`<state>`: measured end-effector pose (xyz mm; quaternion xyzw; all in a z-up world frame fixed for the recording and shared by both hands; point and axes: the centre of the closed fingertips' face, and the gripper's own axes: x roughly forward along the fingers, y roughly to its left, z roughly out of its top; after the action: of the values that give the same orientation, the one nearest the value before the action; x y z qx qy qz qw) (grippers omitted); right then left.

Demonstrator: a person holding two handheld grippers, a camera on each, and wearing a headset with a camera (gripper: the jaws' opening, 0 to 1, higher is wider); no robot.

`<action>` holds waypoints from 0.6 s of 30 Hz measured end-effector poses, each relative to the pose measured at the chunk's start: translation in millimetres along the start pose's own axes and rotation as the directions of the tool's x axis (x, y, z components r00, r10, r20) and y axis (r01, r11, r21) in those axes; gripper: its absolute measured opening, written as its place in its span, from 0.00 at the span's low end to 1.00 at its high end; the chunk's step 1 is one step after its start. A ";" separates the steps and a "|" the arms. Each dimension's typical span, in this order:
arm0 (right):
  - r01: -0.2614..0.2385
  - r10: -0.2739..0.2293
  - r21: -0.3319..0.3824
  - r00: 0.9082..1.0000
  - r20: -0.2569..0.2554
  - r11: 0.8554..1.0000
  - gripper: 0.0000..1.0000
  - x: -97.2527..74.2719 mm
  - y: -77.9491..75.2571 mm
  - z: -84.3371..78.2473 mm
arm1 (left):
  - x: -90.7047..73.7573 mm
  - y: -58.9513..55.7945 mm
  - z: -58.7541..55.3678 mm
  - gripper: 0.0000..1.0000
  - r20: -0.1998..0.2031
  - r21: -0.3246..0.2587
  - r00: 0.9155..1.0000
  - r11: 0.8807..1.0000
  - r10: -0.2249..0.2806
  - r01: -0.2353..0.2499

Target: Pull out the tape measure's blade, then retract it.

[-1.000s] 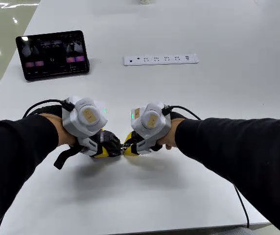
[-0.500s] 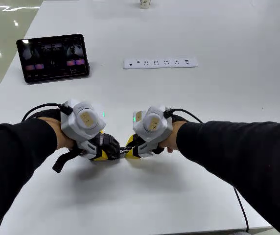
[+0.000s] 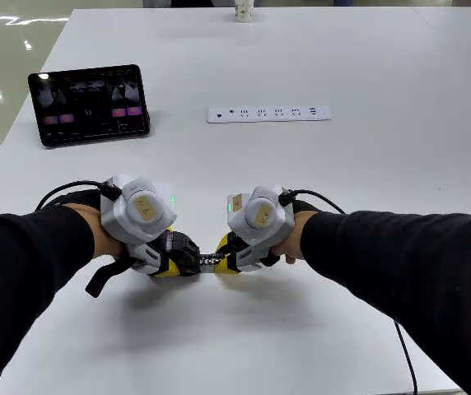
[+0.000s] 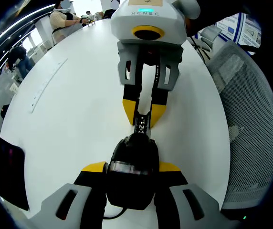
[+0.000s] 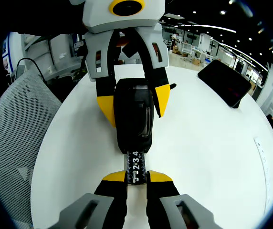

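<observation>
Grippers have come apart a little vs a second ago: they were nearly tip to tip then, now a short stretch of blade (image 3: 209, 262) shows between them. Head camera shifted too, so ignore the drift of the background.

Left gripper (image 3: 174, 259) is clamped on the tape measure (image 3: 184, 251), yellow tips pressed to either side of the black body. Same from its own camera: left gripper (image 4: 131, 167) with the tape measure (image 4: 131, 179) wedged between the jaws, blade (image 4: 141, 125) coming out of the front.

Right gripper (image 3: 229, 262) faces it, jaws closed on the end of the blade. Its own view is clear: right gripper (image 5: 137, 177) pinching the blade (image 5: 136, 167), numerals 2, 3, 4 readable just past the tips, tape measure (image 5: 134, 114) straight ahead in the left gripper (image 5: 134, 102).

Everything sits low over the white table (image 3: 342, 164), near the person's edge. Tablet (image 3: 89, 103) far left with its screen lit, power strip (image 3: 269, 113) beyond the grippers, both well apart from the work. Mesh chair (image 4: 251, 119) beside the table.
</observation>
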<state>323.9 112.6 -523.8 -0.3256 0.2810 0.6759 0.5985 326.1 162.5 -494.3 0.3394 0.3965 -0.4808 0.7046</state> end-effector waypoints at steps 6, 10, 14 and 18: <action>0.000 0.000 0.001 1.000 -0.002 1.000 0.11 -2.4 0.7 -2.5 | -0.3 -0.5 0.1 0.33 -0.001 0.003 1.000 1.000 0.001 -0.001; 0.002 -0.002 0.001 1.000 -0.006 1.000 0.11 -4.9 0.6 -4.8 | -0.5 -0.8 0.1 0.33 -0.003 0.006 1.000 1.000 0.002 -0.002; 0.002 -0.002 0.001 1.000 -0.008 1.000 0.11 -8.0 0.9 -7.4 | -0.1 -0.8 -0.1 0.33 -0.005 0.007 1.000 1.000 0.000 0.000; 0.004 -0.004 0.005 1.000 -0.009 1.000 0.11 -9.4 1.0 -8.5 | -0.1 -1.0 0.1 0.33 -0.006 0.012 1.000 1.000 0.000 0.000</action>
<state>324.5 100.0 -521.9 -0.3276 0.2844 0.6727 0.5993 325.1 162.2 -494.3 0.3450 0.3959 -0.4823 0.7012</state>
